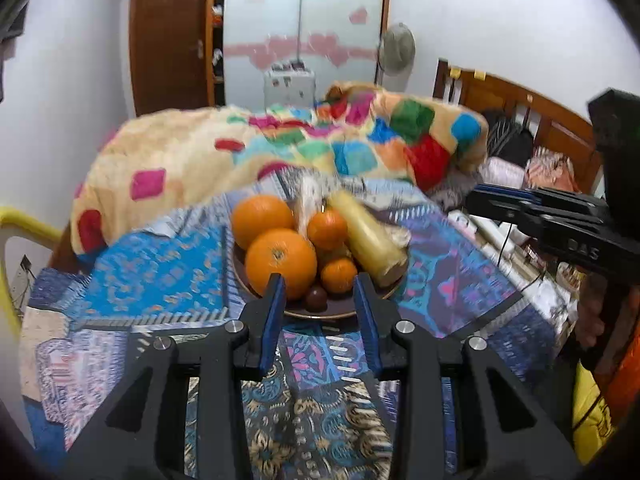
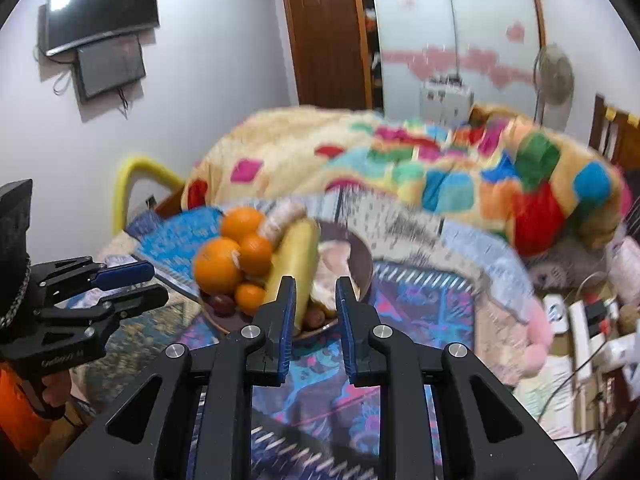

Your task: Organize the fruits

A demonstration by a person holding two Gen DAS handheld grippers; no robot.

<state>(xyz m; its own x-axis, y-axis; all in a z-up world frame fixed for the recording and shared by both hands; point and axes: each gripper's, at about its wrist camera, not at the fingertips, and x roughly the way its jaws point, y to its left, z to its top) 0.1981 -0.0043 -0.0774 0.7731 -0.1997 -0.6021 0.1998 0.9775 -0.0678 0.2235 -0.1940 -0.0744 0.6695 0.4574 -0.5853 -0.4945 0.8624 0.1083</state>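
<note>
Left gripper point(image 1: 320, 300) parted, empty; right gripper point(image 2: 316, 304) narrowly parted, empty. Fruit piled on plate point(image 1: 336, 312) on bed: 2 big oranges point(image 1: 280, 260), banana point(image 1: 370, 236) leaning. Risk: nudging the heap rolls fruit off onto soft bedding.

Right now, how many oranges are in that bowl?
4: two big oranges, one at the back left and one at the front, two small ones beside them. Others may hide underneath.

The brown plate point(image 1: 340, 312) is crowded with oranges point(image 1: 281, 262) and a yellow fruit point(image 1: 370, 238), piled touching. Bare patterned cloth point(image 1: 320, 380) is left free before the plate. Behind it, passage is blocked by a heaped blanket point(image 1: 280, 144).
</note>
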